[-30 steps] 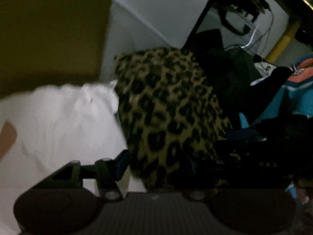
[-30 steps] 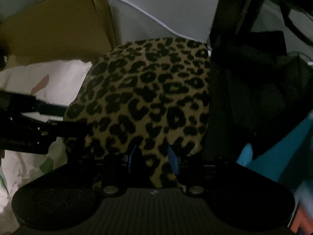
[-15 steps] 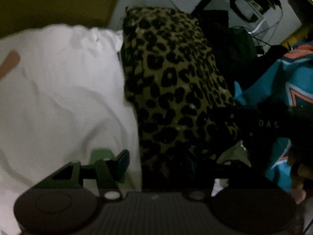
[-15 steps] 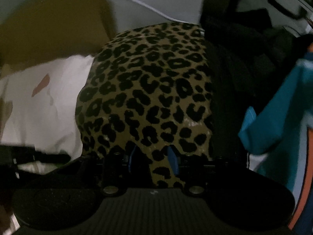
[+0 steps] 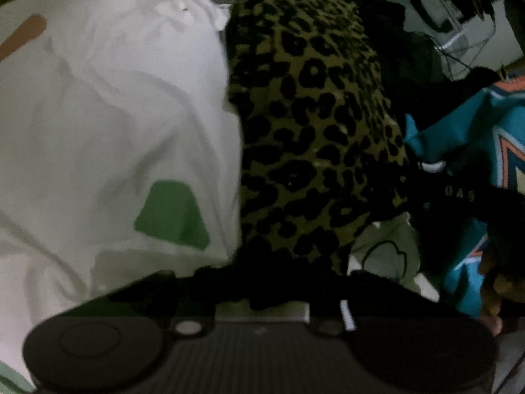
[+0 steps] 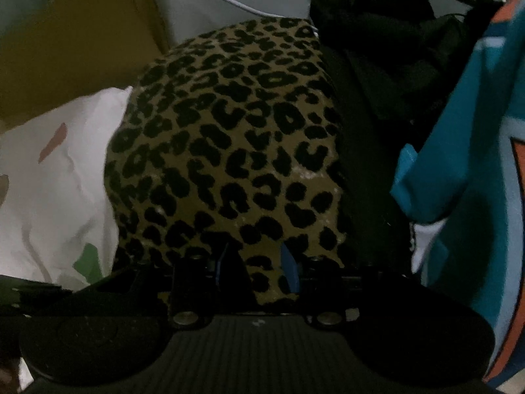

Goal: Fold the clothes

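Observation:
A leopard-print garment (image 5: 311, 124) hangs bunched in the middle of both wrist views, between a white cloth and dark clothes. My left gripper (image 5: 269, 285) is at the garment's dark lower edge. Its jaws are closing with that edge between them, and the fingers are lost in shadow. My right gripper (image 6: 257, 267) is shut on the leopard-print garment (image 6: 229, 138). Spotted fabric fills the gap between its two blue pads (image 6: 290, 266). The right gripper's dark body shows at the right edge of the left wrist view.
A white cloth (image 5: 98, 115) with a green patch lies to the left of the garment. A teal and orange jersey (image 6: 466, 164) hangs at the right. Black clothes (image 6: 393, 65) pile behind. A brown cardboard box (image 6: 65, 49) and a white cable stand against the wall.
My left gripper has dropped toward the garment's lower edge and its fingers have closed inward. The right gripper keeps its grip, and more of the teal jersey has come into its view.

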{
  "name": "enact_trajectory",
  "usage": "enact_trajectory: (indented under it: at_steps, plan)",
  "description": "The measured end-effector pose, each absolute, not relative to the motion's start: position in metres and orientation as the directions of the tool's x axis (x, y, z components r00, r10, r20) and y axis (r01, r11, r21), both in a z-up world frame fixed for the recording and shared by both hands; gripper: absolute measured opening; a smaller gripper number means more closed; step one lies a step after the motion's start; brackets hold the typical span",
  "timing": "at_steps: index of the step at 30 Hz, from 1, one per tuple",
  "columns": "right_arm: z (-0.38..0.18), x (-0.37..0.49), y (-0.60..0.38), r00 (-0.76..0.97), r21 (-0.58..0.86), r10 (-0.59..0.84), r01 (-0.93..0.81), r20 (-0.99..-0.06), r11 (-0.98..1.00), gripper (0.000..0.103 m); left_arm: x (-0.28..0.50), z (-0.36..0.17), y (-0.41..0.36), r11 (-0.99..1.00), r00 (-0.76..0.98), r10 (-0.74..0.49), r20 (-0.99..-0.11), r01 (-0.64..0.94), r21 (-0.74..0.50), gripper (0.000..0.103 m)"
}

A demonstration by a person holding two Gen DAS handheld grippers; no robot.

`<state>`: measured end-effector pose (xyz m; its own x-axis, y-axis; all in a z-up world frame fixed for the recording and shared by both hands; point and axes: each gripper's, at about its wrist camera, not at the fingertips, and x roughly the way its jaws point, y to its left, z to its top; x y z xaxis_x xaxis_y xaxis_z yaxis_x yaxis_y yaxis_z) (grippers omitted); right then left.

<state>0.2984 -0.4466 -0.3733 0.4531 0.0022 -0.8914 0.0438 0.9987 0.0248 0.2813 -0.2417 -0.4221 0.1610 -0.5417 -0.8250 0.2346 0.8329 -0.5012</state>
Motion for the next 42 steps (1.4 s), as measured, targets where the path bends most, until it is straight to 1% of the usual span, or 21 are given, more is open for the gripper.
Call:
enact_trajectory:
  at_steps: [1,4,13,15,16,17,21,22,25,27,28,29,30,31,32,34,36,38,39,41,42]
  plan:
    - [-0.374,0.296,-0.447,0.450,0.021,-0.003,0.047,-0.893,0.999,0.041,0.280,-0.421,-0.240,0.831,0.161,-0.544,-0.824,0.237,-0.503,0.013]
    - [-0.375,0.290,-0.448,0.436,0.006,-0.017,0.051,-0.900,0.999,0.041,0.277,-0.417,-0.236,0.827,0.162,-0.550,-0.819,0.242,-0.507,0.009]
    - [-0.360,0.270,-0.442,0.416,0.000,-0.029,0.068,-0.909,0.998,0.041,0.271,-0.411,-0.231,0.828,0.175,-0.551,-0.816,0.235,-0.509,0.009]
    - [-0.353,0.263,-0.435,0.422,0.029,-0.006,0.076,-0.907,0.997,0.041,0.272,-0.412,-0.229,0.833,0.165,-0.544,-0.823,0.225,-0.506,0.012]
    - [-0.350,0.259,-0.430,0.425,0.045,0.007,0.079,-0.905,0.996,0.041,0.273,-0.413,-0.228,0.837,0.156,-0.539,-0.828,0.216,-0.503,0.018]
    - [-0.346,0.256,-0.425,0.428,0.056,0.018,0.076,-0.904,0.996,0.041,0.274,-0.414,-0.227,0.840,0.148,-0.533,-0.833,0.207,-0.501,0.020]
    - [-0.334,0.240,-0.402,0.418,0.061,0.039,0.041,-0.908,0.997,0.042,0.268,-0.400,-0.219,0.864,0.129,-0.493,-0.860,0.188,-0.467,0.023]
    - [-0.331,0.235,-0.398,0.409,0.058,0.038,0.037,-0.912,0.998,0.045,0.267,-0.395,-0.217,0.871,0.124,-0.480,-0.869,0.184,-0.455,0.023]
    - [-0.315,0.224,-0.387,0.400,0.061,0.041,0.037,-0.916,0.997,0.046,0.264,-0.373,-0.205,0.887,0.134,-0.456,-0.880,0.155,-0.435,0.023]
    - [-0.300,0.218,-0.382,0.410,0.074,0.049,0.046,-0.911,0.996,0.046,0.265,-0.352,-0.198,0.890,0.153,-0.451,-0.879,0.155,-0.429,0.025]
    - [-0.292,0.216,-0.379,0.418,0.079,0.051,0.050,-0.907,0.996,0.047,0.266,-0.341,-0.195,0.891,0.163,-0.449,-0.879,0.157,-0.426,0.033]
    - [-0.283,0.214,-0.376,0.426,0.085,0.054,0.052,-0.903,0.995,0.048,0.266,-0.329,-0.193,0.891,0.174,-0.447,-0.877,0.172,-0.420,0.046]
    - [-0.275,0.213,-0.374,0.433,0.092,0.059,0.056,-0.900,0.994,0.051,0.266,-0.317,-0.193,0.893,0.187,-0.441,-0.878,0.186,-0.410,0.051]
    - [-0.267,0.212,-0.373,0.439,0.103,0.064,0.066,-0.896,0.992,0.059,0.266,-0.305,-0.192,0.896,0.198,-0.436,-0.878,0.193,-0.401,0.059]
    - [-0.259,0.211,-0.373,0.447,0.117,0.069,0.080,-0.892,0.990,0.066,0.266,-0.294,-0.190,0.898,0.208,-0.430,-0.878,0.200,-0.392,0.059]
    - [-0.244,0.210,-0.372,0.458,0.131,0.075,0.093,-0.886,0.987,0.070,0.265,-0.274,-0.184,0.900,0.210,-0.422,-0.882,0.213,-0.380,0.060]
    - [-0.229,0.209,-0.370,0.471,0.130,0.072,0.091,-0.879,0.987,0.073,0.264,-0.253,-0.177,0.902,0.215,-0.411,-0.886,0.234,-0.362,0.064]
    - [-0.214,0.207,-0.370,0.486,0.140,0.078,0.092,-0.871,0.986,0.078,0.262,-0.236,-0.170,0.910,0.231,-0.392,-0.890,0.239,-0.339,0.073]
    - [-0.207,0.206,-0.370,0.495,0.149,0.083,0.095,-0.865,0.984,0.081,0.261,-0.227,-0.165,0.915,0.238,-0.384,-0.892,0.229,-0.332,0.075]
    - [-0.192,0.202,-0.370,0.510,0.174,0.099,0.101,-0.854,0.980,0.092,0.257,-0.212,-0.155,0.923,0.240,-0.365,-0.900,0.220,-0.316,0.086]
    - [-0.185,0.200,-0.370,0.517,0.187,0.108,0.104,-0.849,0.977,0.094,0.255,-0.204,-0.151,0.925,0.236,-0.357,-0.904,0.222,-0.308,0.089]
